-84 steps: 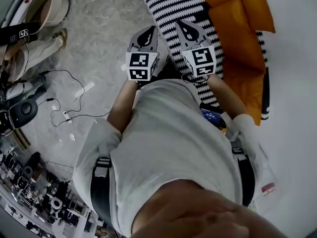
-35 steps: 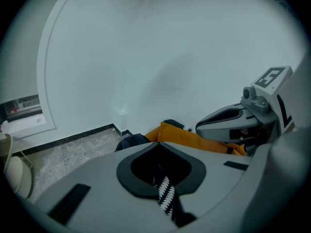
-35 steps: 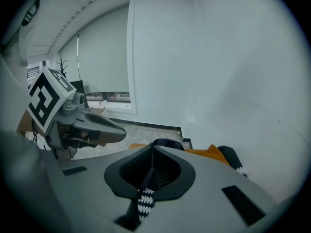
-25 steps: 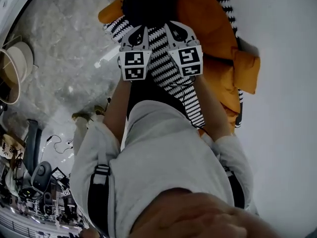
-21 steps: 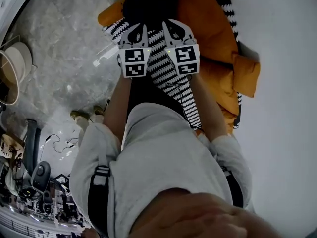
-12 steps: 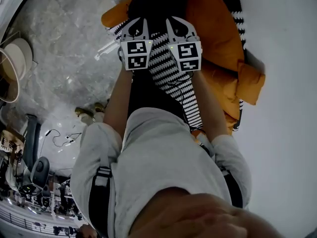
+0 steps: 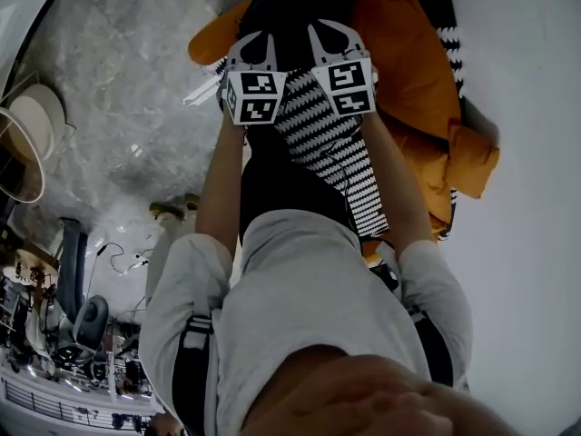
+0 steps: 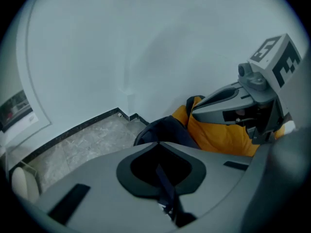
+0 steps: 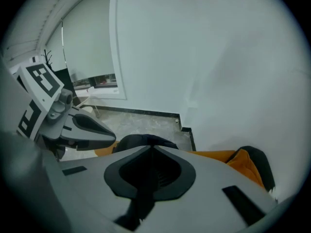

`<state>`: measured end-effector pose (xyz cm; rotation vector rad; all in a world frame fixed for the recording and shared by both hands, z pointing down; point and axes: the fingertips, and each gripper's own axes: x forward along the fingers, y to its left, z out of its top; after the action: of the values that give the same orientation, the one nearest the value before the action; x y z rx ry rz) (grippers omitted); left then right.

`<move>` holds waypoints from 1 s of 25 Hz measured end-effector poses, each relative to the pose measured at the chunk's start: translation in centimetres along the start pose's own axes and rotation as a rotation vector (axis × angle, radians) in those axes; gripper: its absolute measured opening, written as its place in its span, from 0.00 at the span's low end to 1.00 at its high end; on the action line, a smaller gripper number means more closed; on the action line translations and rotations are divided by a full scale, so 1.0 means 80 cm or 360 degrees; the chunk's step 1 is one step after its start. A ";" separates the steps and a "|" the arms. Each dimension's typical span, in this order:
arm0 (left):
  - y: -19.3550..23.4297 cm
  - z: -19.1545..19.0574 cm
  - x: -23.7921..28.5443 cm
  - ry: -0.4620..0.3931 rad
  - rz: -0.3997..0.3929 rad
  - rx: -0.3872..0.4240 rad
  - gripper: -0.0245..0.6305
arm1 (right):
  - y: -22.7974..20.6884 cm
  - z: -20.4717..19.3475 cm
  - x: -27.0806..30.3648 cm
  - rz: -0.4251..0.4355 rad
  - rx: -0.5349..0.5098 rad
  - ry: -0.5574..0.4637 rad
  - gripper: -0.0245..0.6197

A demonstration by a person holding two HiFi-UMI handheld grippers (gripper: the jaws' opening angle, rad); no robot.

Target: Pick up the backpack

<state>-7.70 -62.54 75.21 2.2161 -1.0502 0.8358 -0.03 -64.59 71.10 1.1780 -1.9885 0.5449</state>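
A: Well, backpack (image 7: 283, 14)?
B: Dark, lying on orange cushion (image 7: 399, 53) at the floor's (image 7: 136, 89) edge, by the wall (image 7: 526, 153).
A: Fingers?
B: Closed: left gripper (image 7: 255, 37) on a dark strap (image 8: 164, 186), right gripper (image 7: 328, 31) likewise. Both just over the backpack.

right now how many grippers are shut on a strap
2. The left gripper pinches a dark strap; the right gripper pinches a second strap. Both are above the dark backpack.
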 end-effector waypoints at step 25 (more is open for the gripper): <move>0.050 -0.011 0.094 0.0155 -0.0027 0.0385 0.33 | -0.053 -0.020 0.136 0.0156 -0.0297 0.0220 0.36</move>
<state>-7.43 -67.72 82.07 2.3500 -0.9243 1.1023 1.09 -71.62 80.51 0.9095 -1.9393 0.4650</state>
